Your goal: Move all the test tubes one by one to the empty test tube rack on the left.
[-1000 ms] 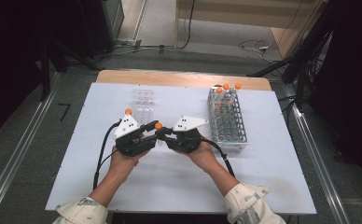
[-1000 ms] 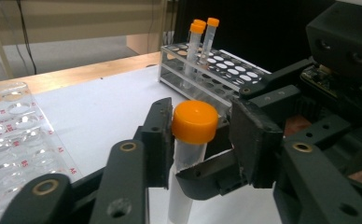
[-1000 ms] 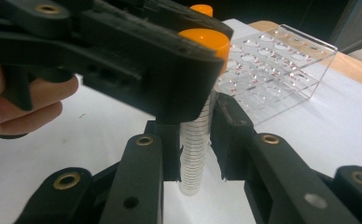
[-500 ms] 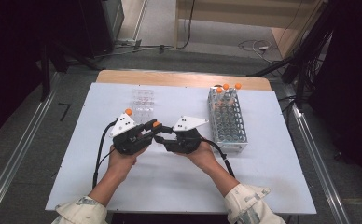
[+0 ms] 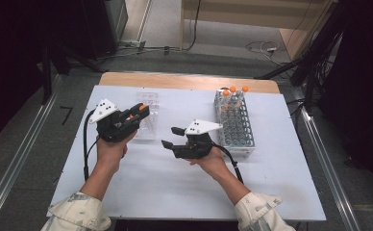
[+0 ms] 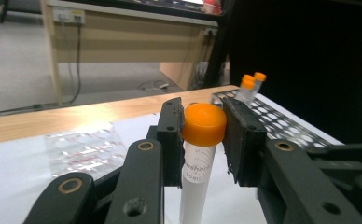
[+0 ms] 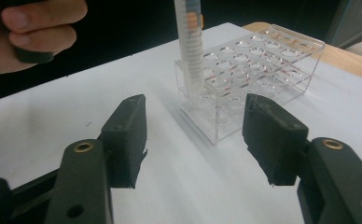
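Now we see the left hand-held gripper (image 5: 137,111) lifted above the counter (image 5: 151,192) over the clear plastic rack (image 5: 148,126), the forearm rising from the bottom edge and the wrist angled forward; its black jaws are clamped on the orange-capped tube (image 6: 198,144) just under the cap. That tube is a slim translucent cylinder with printed markings and a smooth, round screw cap. Our right hand-held gripper (image 5: 171,136) sits low near the middle of the counter, pointing left, palm under its body, with its matte, rough-edged jaws apart; they have just been opening and nothing lies between them. To its right stands the white perforated tube rack (image 5: 237,126), holding more orange-capped tubes (image 5: 233,92) at its far end
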Demonstrator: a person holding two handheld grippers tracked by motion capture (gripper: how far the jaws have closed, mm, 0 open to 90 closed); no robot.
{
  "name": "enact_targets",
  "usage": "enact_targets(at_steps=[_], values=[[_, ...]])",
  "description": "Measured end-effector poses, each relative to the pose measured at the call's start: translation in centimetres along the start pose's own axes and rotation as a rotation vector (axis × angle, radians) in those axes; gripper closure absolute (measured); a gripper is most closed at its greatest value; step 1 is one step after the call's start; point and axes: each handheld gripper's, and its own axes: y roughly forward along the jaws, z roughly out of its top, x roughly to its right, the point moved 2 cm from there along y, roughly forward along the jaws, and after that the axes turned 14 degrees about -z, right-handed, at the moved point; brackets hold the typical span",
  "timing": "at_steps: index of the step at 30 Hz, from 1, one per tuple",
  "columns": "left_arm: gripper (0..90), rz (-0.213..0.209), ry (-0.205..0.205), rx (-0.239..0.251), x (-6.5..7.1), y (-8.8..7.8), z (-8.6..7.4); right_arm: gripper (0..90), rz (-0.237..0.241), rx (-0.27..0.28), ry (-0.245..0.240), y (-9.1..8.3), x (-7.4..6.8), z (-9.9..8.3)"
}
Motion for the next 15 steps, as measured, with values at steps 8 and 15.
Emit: enact_targets(at_steps=[8, 15], values=[[69.7, 0.071, 0.016, -0.005, -1.9, 0.4, 0.4, 37.3, 0.007, 0.008, 0.007, -0.5, 0.0, -0.2], [69.7, 0.134, 0.031, -0.002, -3.3, 0.5, 1.0, 37.3, 0.002, 0.004, 0.01, -0.5, 0.0, -0.6]])
